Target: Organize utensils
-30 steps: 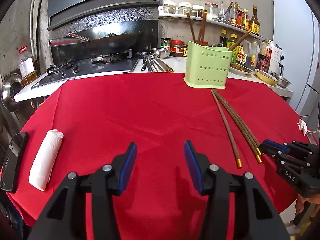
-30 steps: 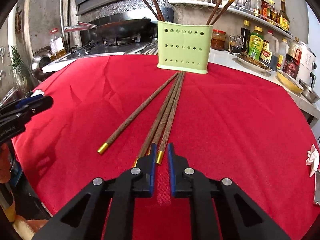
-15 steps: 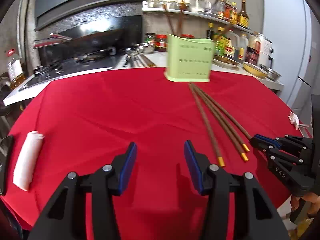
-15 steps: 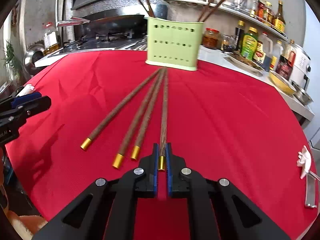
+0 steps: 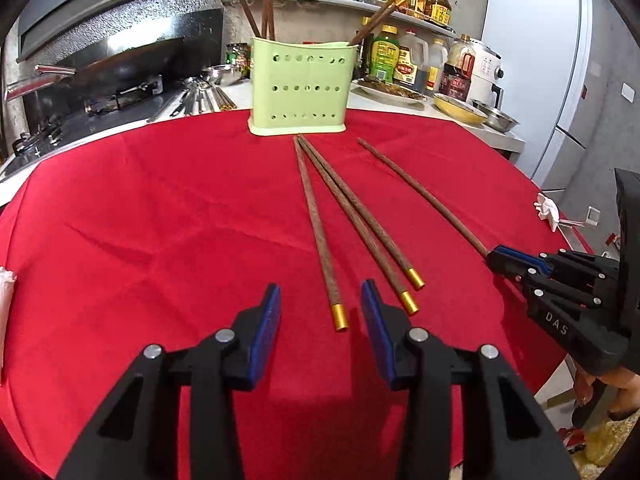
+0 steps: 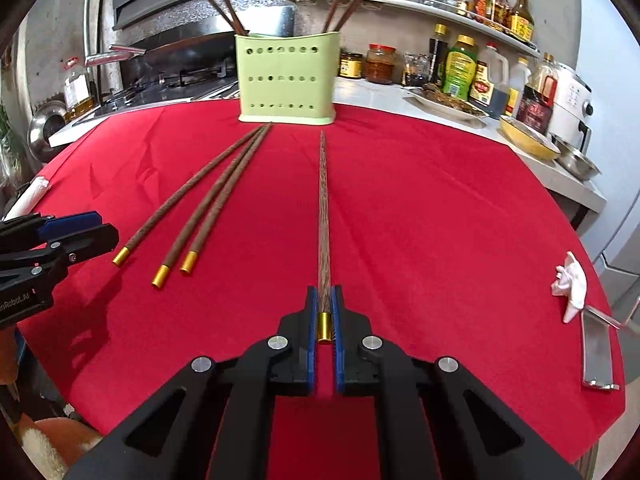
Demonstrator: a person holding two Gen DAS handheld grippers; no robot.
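The right gripper [image 6: 325,312] is closed on a single chopstick [image 6: 322,200], its blue pads clamping the gold-capped end. The chopstick's long axis runs straight ahead along the gripper's fingers, its thin tip pointing at the green utensil holder [image 6: 287,80] and stopping a little short of the holder's base. From the left wrist view the same chopstick [image 5: 420,192] slants from the right gripper [image 5: 500,258] up and left toward the holder [image 5: 302,88].

The left gripper [image 5: 320,312] is wide open and holds nothing, hovering above the red-clothed bench [image 5: 160,220]. Between and just beyond its fingertips lies the gold cap of the nearest of three loose chopsticks [image 5: 320,228]. These three lie flat on the cloth in a narrow fan: thin tips bunched together just in front of the holder, gold caps spread apart toward the cameras. The two on the right of the fan lie close alongside each other.

More chopsticks [image 6: 218,0] stand upright and slanted in the holder, gold ends up, in two groups at its left and right sides. A crumpled white tissue [image 6: 570,284] sits near the bench's right edge
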